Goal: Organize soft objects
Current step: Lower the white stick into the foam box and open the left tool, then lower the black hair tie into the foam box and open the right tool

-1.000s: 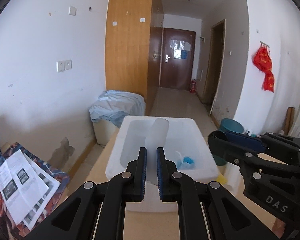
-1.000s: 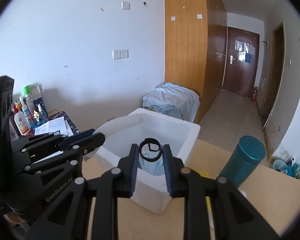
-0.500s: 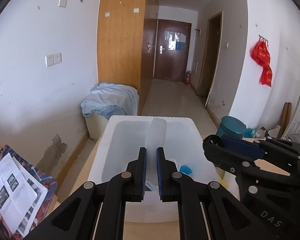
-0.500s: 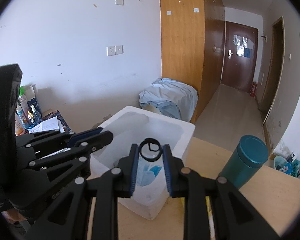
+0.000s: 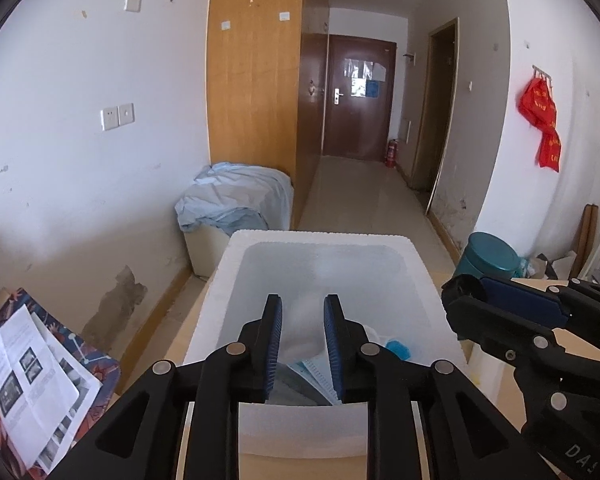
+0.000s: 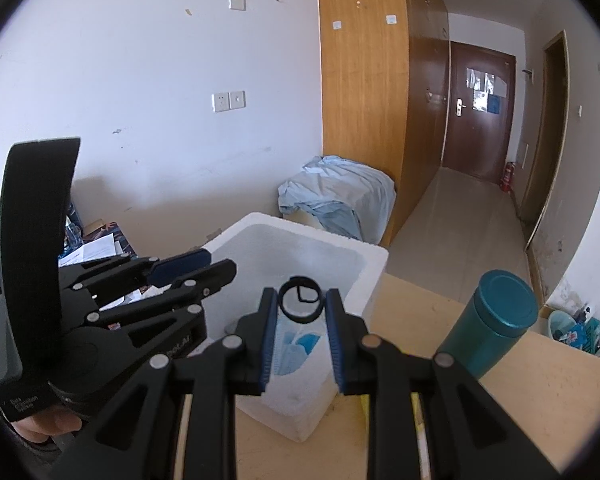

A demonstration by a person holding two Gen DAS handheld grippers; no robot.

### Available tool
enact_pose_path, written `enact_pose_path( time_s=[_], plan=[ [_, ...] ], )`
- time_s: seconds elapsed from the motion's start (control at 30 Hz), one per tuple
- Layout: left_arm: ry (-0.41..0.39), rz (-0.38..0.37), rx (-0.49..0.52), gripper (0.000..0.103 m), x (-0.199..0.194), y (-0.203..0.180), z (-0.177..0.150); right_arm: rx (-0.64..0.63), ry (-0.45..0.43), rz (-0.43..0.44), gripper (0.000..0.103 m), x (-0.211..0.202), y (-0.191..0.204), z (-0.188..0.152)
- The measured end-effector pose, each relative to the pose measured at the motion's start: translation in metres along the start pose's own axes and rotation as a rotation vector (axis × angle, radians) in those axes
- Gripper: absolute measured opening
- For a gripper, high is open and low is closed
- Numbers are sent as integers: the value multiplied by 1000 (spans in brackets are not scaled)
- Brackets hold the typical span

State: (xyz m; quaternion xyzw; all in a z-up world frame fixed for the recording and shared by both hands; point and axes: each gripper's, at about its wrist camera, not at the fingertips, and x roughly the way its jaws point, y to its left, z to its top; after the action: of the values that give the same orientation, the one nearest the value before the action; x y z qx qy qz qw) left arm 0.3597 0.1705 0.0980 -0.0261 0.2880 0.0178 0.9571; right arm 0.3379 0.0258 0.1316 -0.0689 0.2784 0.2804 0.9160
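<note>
Left tool (image 5: 302,316) hangs over the white foam box (image 5: 228,276) with its jaws spread, and a blurred white soft thing (image 5: 304,332) shows between them, apart from both pads, inside the box. Right tool (image 6: 302,312) is above the box's near corner, its jaws parted around a black hair tie (image 6: 301,299); whether the pads press the ring I cannot tell. Blue face masks (image 6: 296,348) lie in the box beneath it. On the tabletop (image 6: 520,412), to the right of the box, stands a teal tumbler (image 6: 490,324). Printed papers (image 5: 28,380) lie to the left of the box.
</note>
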Motion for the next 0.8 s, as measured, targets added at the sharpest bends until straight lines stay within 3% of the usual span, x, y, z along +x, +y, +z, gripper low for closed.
enact_pose_path(
  time_s=[0.2, 0.37, 0.47, 0.8],
  plan=[
    [-3, 19, 14, 26, -5, -3, -3, -2, -3, 2, 28, 0, 1, 2],
    [-54, 28, -27, 73, -19, 5, -5, -2, 5, 5, 28, 3, 1, 3],
    [-78, 56, -37, 78, -27, 11, -5, -3, 11, 9, 28, 8, 1, 4],
    [-67, 102, -62, 80, -34, 25, -12, -16, 21, 23, 28, 20, 2, 6]
  ],
)
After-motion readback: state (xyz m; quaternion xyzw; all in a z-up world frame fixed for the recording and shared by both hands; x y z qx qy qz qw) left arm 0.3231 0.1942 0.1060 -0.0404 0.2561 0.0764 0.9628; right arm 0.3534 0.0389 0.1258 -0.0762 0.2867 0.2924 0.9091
